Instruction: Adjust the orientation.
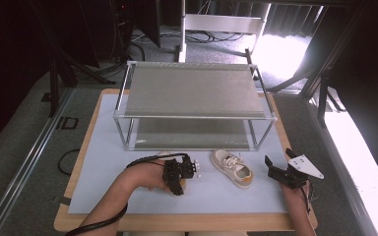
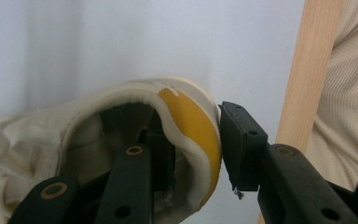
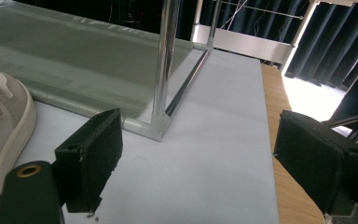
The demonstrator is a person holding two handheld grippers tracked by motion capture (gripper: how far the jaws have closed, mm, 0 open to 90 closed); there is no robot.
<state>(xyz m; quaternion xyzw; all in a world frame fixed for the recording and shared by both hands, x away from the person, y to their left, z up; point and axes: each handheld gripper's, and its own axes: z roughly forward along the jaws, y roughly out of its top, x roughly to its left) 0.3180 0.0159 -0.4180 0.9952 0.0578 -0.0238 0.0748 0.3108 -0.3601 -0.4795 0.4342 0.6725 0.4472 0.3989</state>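
A cream shoe [image 2: 121, 107] with a yellow heel patch lies on the pale mat. My left gripper [image 2: 196, 140] is shut on its heel, one jaw inside the shoe and the other pressed against the yellow patch from outside. In the high view the left gripper [image 1: 178, 183] sits at the front middle, and my hand and the gripper hide most of that shoe. A second cream shoe [image 1: 232, 168] with a tan heel lies just to its right. My right gripper [image 1: 278, 157] rests open beside this shoe [image 3: 0, 121], and nothing is between the right gripper's [image 3: 191, 154] pads.
A two-level metal rack [image 1: 197, 116] with grey shelves stands at the back of the mat, its corner post [image 3: 164, 70] close ahead of the right gripper. The wooden table edge [image 2: 307, 84] runs along my side, next to a beige sleeve.
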